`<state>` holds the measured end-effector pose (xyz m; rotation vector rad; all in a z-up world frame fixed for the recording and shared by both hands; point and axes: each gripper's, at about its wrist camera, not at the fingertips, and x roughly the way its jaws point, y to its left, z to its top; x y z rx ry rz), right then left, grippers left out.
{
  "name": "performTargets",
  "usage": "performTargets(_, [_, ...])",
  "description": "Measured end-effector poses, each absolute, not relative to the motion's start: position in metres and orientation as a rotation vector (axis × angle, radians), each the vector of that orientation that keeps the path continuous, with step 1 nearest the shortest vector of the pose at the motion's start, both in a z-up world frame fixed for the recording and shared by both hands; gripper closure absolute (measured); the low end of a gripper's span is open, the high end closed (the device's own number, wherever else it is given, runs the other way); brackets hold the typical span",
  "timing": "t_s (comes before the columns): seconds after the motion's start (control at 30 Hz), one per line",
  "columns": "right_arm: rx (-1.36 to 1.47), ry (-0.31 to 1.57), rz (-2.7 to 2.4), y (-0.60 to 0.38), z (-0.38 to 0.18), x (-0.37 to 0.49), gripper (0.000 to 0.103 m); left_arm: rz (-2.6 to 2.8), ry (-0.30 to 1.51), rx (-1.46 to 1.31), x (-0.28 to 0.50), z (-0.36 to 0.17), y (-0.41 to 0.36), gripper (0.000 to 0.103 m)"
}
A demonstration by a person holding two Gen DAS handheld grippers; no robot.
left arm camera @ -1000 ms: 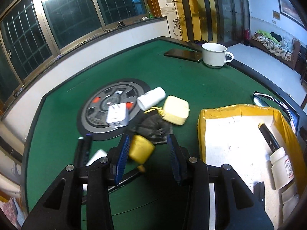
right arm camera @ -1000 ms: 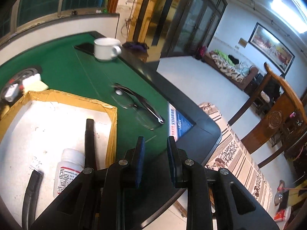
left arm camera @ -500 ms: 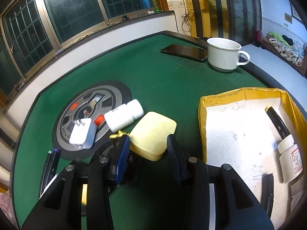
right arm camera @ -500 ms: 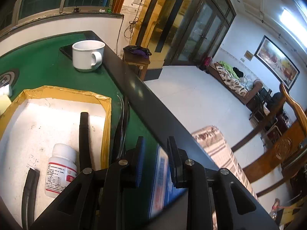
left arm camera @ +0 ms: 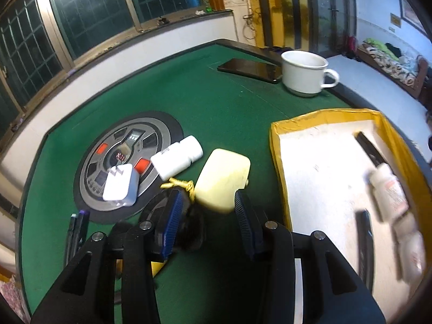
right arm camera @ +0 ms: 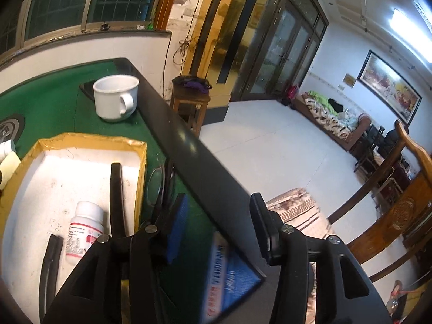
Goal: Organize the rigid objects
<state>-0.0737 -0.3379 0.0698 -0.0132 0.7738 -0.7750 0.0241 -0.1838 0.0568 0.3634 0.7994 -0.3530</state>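
Note:
My left gripper (left arm camera: 208,202) is open just short of a pale yellow box (left arm camera: 222,179) with a yellow cord, which lies on the green table (left arm camera: 216,102). A white pill bottle (left arm camera: 176,160) and a white charger (left arm camera: 120,185) lie to its left, and a black object (left arm camera: 193,226) sits under the left finger. The yellow-rimmed tray (left arm camera: 278,162) at right holds a labelled white bottle (left arm camera: 388,194) and black sticks. My right gripper (right arm camera: 218,216) is open and empty above the table's black edge, right of the tray (right arm camera: 91,139) and the bottle (right arm camera: 85,229).
A white mug (left arm camera: 305,73) and a black phone (left arm camera: 251,68) stand at the back of the table. Eyeglasses (right arm camera: 159,186) lie between the tray and the table edge. A blue booklet (right arm camera: 229,278) lies under my right gripper. Pens (left arm camera: 77,229) lie at the front left.
My left gripper moved forward from a small yellow object to the pale yellow box. My right gripper swung left along the table edge and opened wider.

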Motion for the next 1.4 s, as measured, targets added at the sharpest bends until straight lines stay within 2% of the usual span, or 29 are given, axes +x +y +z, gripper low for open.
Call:
performTargets(0.1, [-0.024, 0.719, -0.737, -0.324, 0.095, -0.082, 0.055, -0.402, 0.829, 0.349, 0.014, 0.070, -0.166, 0.065])
performTargets(0.27, [0.047, 0.625, -0.552, -0.280, 0.138, -0.085, 0.040, -0.502, 0.882, 0.302, 0.001, 0.087, -0.124, 0.065])
performTargets(0.47, [0.217, 0.674, -0.272, -0.224, 0.145, -0.061, 0.040, -0.504, 0.933, 0.224, 0.005, 0.092, -0.058, 0.064])
performTargets(0.63, [0.357, 0.799, -0.070, -0.174, 0.122, -0.041, 0.040, -0.469, 1.001, 0.100, 0.014, 0.084, 0.024, 0.064])
performTargets(0.77, [0.359, 0.860, -0.028, -0.145, 0.109, -0.036, 0.040, -0.439, 1.097, 0.014, 0.032, 0.064, 0.080, 0.064])
performTargets(1.07, [0.323, 0.880, -0.031, -0.117, 0.109, -0.041, 0.040, -0.488, 1.175, 0.012, 0.081, 0.042, 0.082, 0.065])
performTargets(1.2, [0.328, 0.898, -0.053, -0.118, 0.106, -0.050, 0.040, -0.493, 1.229, 0.021, 0.107, 0.029, 0.073, 0.074])
performTargets(1.4, [0.358, 0.899, -0.105, -0.134, 0.105, -0.070, 0.040, -0.522, 1.233, 0.080, 0.131, 0.029, 0.056, 0.074])
